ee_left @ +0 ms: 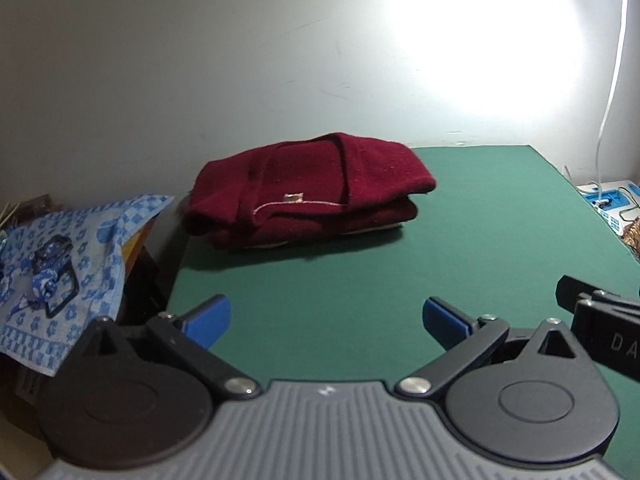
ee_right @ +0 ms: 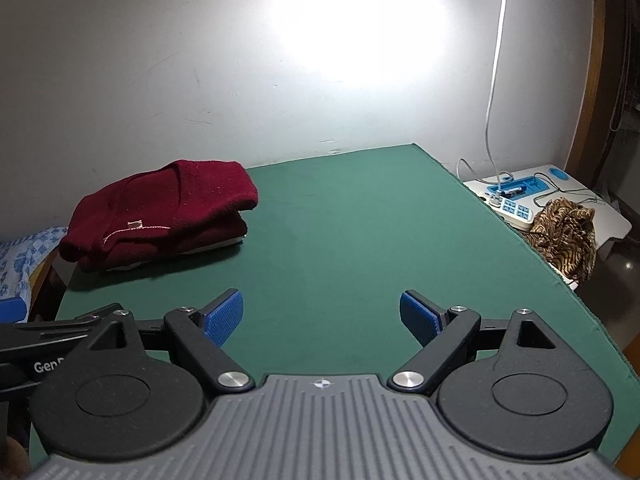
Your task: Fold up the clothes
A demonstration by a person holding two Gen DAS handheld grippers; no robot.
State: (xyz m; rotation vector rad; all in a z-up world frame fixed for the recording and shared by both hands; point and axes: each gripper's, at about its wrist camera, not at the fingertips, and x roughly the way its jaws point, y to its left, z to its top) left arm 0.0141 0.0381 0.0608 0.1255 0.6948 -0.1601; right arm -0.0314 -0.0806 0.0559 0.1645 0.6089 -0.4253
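- Nearest to us, our left gripper (ee_left: 326, 318) hangs over the green table (ee_left: 480, 240) with its blue pads spread wide and nothing between them.
- Our right gripper (ee_right: 321, 316) is just beside it, likewise gaping wide and empty, above the bare near part of the mat.
- Farther off, at the table's far left corner close to the wall, the maroon sweater (ee_left: 308, 188) lies folded in a compact stack, touching neither gripper.
- We judge the fold looks finished, with a pale layer peeking out under the stack.
- The risk we see: the stack sits near the left edge, so a careless reach or a pad snagging the loose knit could drag the top layer open or nudge it off the table.
- The left view alone shows the blue floral cloth (ee_left: 80, 248) in full, with a dark strapped item resting on it.
- The right view alone shows the side shelf with a white-and-blue device (ee_right: 516, 196), its cable, and a brown patterned fabric (ee_right: 564, 232).
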